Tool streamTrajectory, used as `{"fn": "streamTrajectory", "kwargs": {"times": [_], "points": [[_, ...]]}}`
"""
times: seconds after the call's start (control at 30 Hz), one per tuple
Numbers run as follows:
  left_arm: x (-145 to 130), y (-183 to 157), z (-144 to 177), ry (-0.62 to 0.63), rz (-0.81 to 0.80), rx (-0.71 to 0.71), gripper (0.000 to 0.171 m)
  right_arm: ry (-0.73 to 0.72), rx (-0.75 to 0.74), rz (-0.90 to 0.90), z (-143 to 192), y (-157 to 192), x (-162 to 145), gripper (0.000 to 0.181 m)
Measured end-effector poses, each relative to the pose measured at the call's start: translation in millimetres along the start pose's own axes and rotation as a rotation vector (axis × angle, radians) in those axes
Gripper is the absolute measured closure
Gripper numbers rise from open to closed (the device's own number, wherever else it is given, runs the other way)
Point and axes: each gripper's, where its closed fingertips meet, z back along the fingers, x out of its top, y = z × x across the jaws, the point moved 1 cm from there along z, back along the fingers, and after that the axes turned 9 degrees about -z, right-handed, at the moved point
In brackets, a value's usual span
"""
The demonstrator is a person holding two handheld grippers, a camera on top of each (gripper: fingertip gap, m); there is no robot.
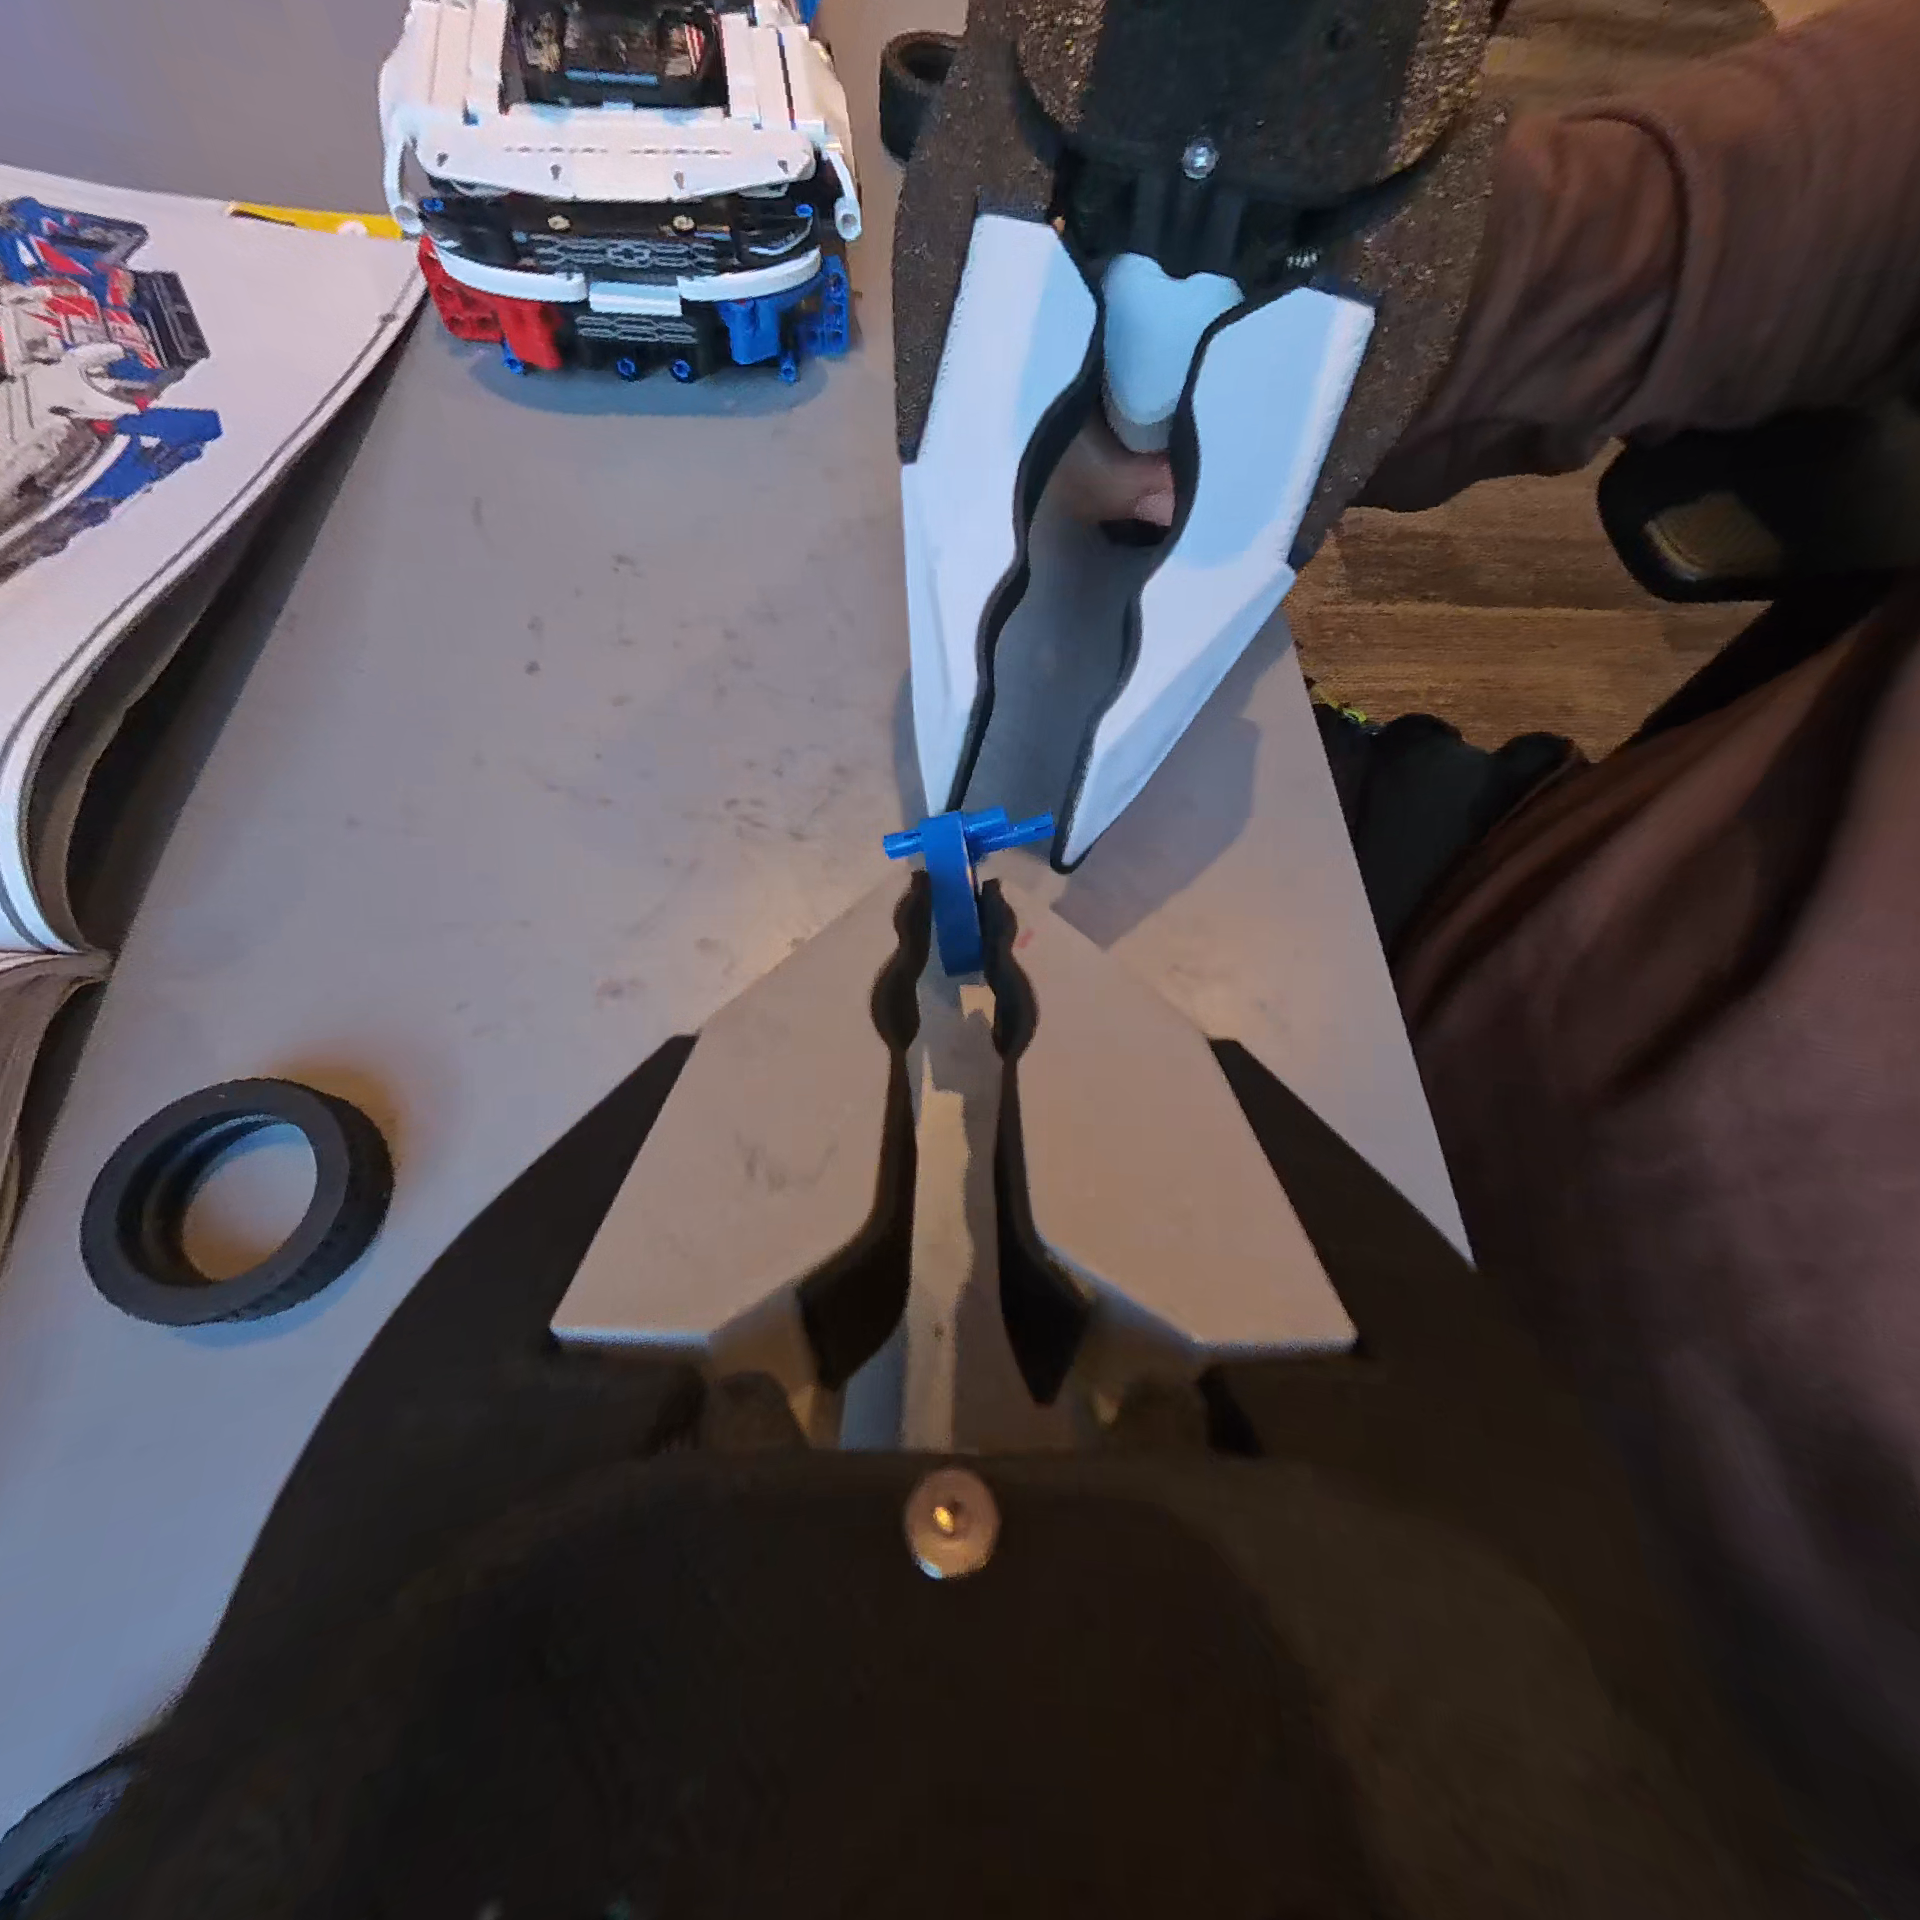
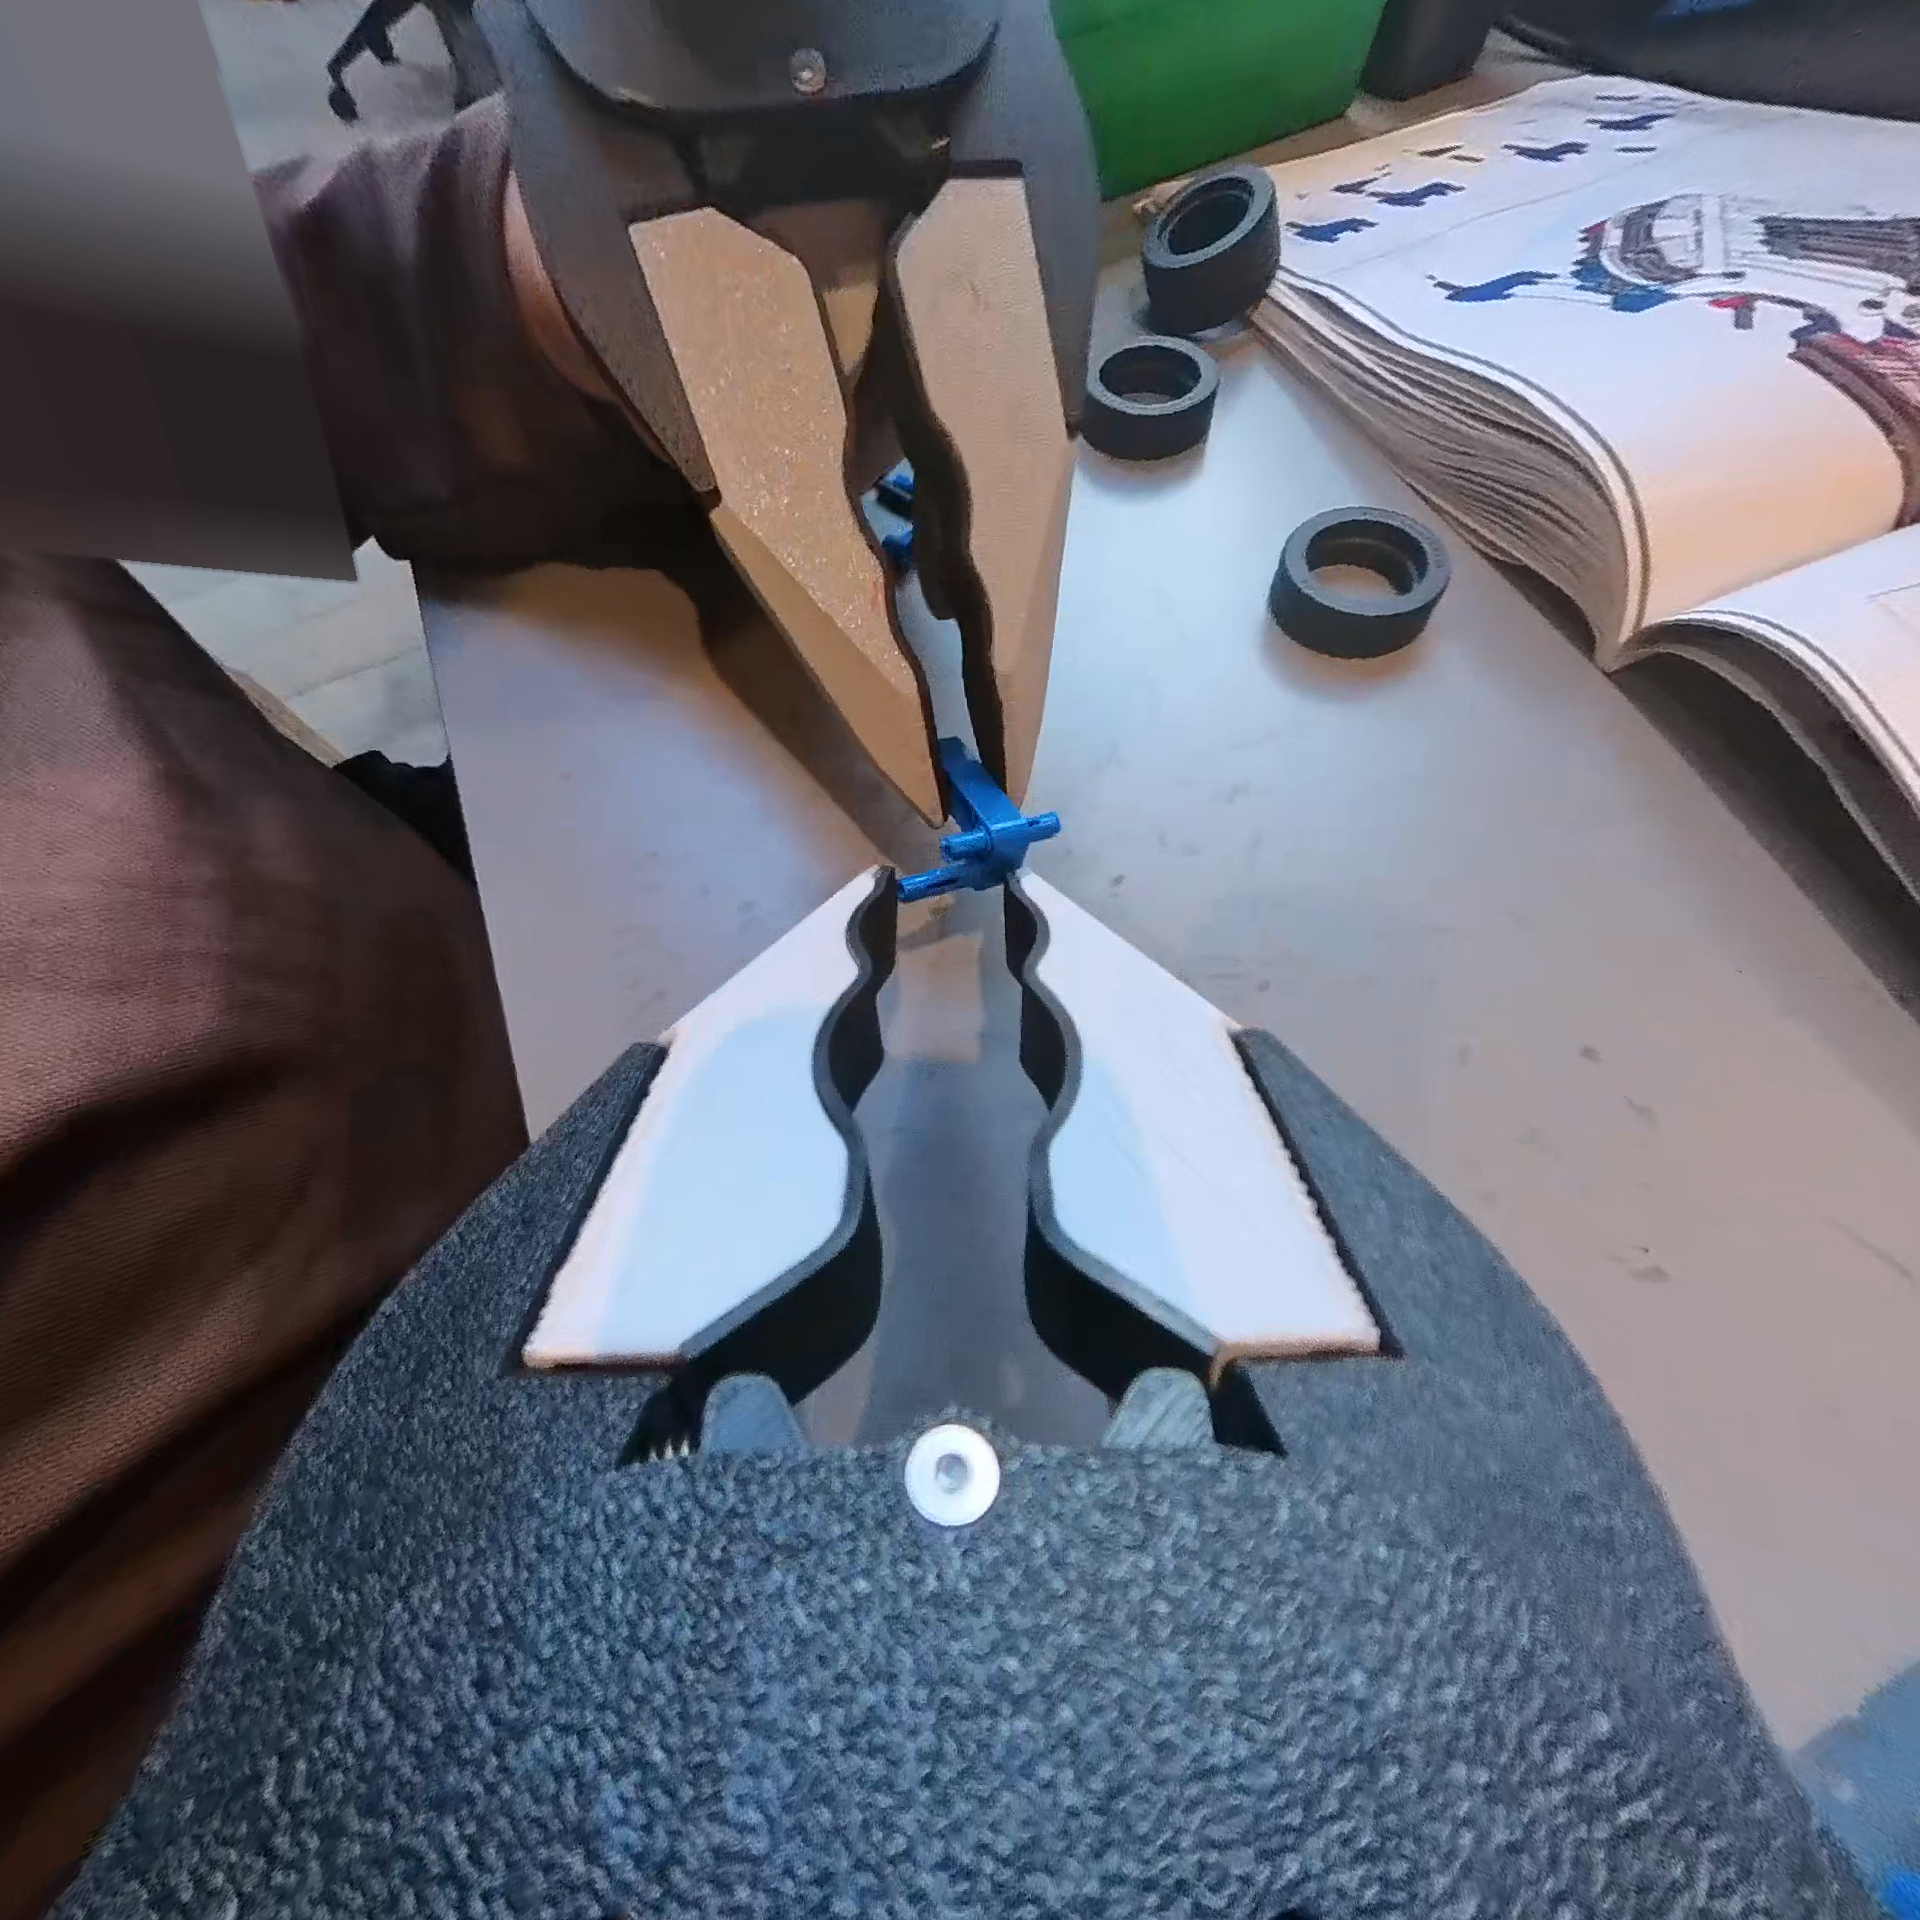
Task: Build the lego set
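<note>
My left tongs (image 1: pixel 954 914) pinch a small blue connector (image 1: pixel 958 899) at their tips, held above the bench (image 1: pixel 582 727). My right tongs (image 2: pixel 951 883) stand spread, tips either side of the blue pin (image 2: pixel 977 844) seated crosswise through it, not clamping. I judge the build well advanced: the white car (image 1: pixel 623 197), far left, shows finished bodywork with red and blue lower blocks. Left to do: loose black tyres (image 1: pixel 237 1200) lie unfitted near the open instruction book (image 2: pixel 1621 343).

Grey table (image 1: pixel 582 665): tyres (image 1: pixel 237 1200), booklet (image 1: pixel 125 436), car (image 1: pixel 623 197)
</note>
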Motion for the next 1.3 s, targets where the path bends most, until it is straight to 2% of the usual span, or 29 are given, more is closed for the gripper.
{"fn": "streamTrajectory", "kwargs": {"times": [0.17, 0.3, 0.6, 0.97, 1.17, 1.3], "points": [[-10.9, 2.8, -6.3, 0.063, 0.051, -0.005, 0.166, 0.082, -0.061, 0.052, -9.5, -3.1, -10.6, 0.162], [-17.6, 6.1, -10.1, 0.124, 0.013, 0.046, 0.166, 0.149, -0.095, 0.085, -16.6, -5.7, -18.3, 0.156], [-11.6, 12.5, -4.2, 0.098, 0.004, 0.103, 0.167, 0.079, -0.107, 0.046, -14.9, -10.5, -7.1, 0.157], [-3.9, 16.2, -0.4, 0.049, 0.039, 0.13, 0.167, 0.133, -0.108, 0.066, -29.7, -9.1, -7.7, 0.161], [-8.3, 19.8, -0.9, 0.062, 0.076, 0.136, 0.167, 0.155, -0.096, 0.077, -35.0, -7.6, -8.5, 0.161], [-14.5, 23.0, -2.7, 0.095, 0.082, 0.149, 0.167, 0.115, -0.09, 0.053, -31.5, -9.1, -3.7, 0.161]]}}
